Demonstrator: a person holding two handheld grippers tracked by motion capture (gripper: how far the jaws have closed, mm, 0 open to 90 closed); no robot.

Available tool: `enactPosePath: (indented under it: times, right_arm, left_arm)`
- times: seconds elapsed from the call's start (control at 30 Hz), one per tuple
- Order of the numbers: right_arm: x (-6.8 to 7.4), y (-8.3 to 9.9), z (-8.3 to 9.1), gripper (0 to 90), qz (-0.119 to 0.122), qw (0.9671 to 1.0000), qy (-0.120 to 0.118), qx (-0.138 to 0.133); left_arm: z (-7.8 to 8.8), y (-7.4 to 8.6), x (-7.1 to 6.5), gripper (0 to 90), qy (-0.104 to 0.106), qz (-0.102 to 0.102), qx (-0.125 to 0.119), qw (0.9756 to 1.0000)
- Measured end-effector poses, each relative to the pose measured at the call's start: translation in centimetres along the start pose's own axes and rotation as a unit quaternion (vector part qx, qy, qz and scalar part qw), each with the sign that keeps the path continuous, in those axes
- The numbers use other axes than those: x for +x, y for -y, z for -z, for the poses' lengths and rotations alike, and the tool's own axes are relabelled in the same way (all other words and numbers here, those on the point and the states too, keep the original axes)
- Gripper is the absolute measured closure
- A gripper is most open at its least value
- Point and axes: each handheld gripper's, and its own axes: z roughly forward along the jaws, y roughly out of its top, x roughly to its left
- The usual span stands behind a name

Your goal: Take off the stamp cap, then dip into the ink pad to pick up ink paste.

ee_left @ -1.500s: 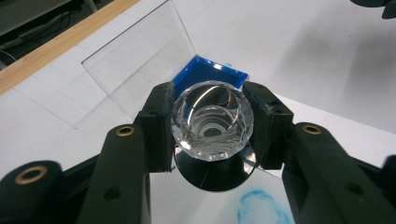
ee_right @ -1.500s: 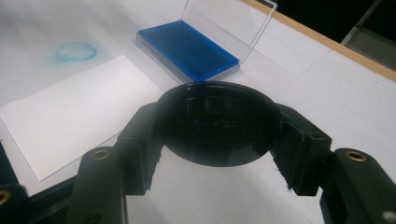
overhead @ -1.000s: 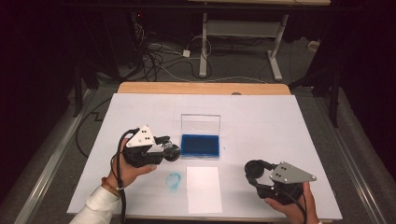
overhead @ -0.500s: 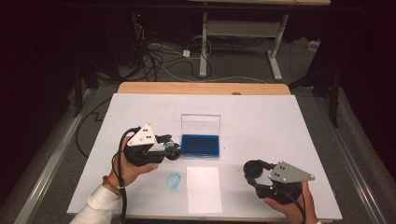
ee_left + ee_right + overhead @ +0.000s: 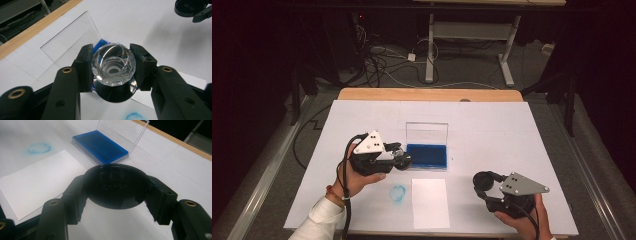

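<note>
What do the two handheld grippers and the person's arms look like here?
Both the left gripper and the right gripper are black with two blocky jaws, brass-coloured screw holes, a grey three-cornered plate on top and a black cable trailing back. The left arm wears a white sleeve and a beaded bracelet.

Landmark: ink pad (image 5: 426, 156), lying in open case near centre of table (image 5: 512, 130). Case lid (image 5: 427, 133) standing upright along far edge of ink pad. Stamp (image 5: 401, 159) held just left of ink pad, in left gripper (image 5: 398, 157). Paper sheet (image 5: 430, 202) lying flat in front of ink pad. Ink ring mark (image 5: 397, 194) front-left of ink pad, beside sheet. Round cap (image 5: 485, 182) front-right of ink pad, in right gripper (image 5: 486, 184).
</note>
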Motion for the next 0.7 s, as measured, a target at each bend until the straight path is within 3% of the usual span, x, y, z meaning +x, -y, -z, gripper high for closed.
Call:
enactPosePath:
  times: [0.7]
  right_arm:
    - [0.0, 0.0, -0.4, 38.8, 0.000, 1.0000, -0.001, 0.004]
  left_arm:
    - [-2.4, -2.1, 0.8, 54.5, 0.016, -0.005, 0.020, 0.9997]
